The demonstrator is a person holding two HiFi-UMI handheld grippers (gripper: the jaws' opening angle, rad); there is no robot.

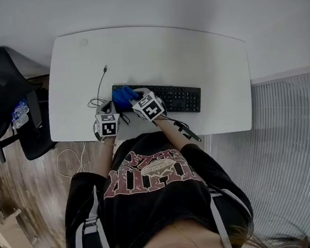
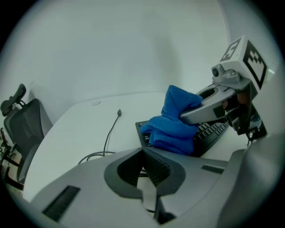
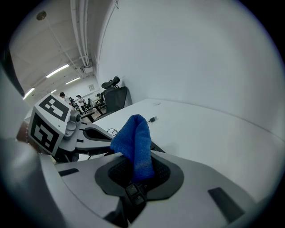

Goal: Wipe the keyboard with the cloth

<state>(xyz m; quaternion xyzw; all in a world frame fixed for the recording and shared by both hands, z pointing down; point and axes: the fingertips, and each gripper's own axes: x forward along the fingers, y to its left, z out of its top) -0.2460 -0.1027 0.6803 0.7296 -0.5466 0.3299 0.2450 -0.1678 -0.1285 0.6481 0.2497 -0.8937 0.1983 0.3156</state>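
Cloth (image 1: 123,96), blue and bunched, sits on the left end of the keyboard (image 1: 180,98), which lies along the counter (image 1: 152,44) front edge, about mid-length. Right claw (image 3: 136,171) is clamped tight on a fold of the cloth, the rest hanging down onto the keys. Left claw (image 2: 149,167) is closed with nothing in it, just beside the keyboard's left end, near the loose cable (image 1: 100,88). Looks like the start of the wipe. To do it well: lower so more cloth lies flat on the keys, use light even pressure, drag along the rows toward the right end, overlap passes. Left claw could brace the keyboard's left edge against sliding. Steer clear of the cable.
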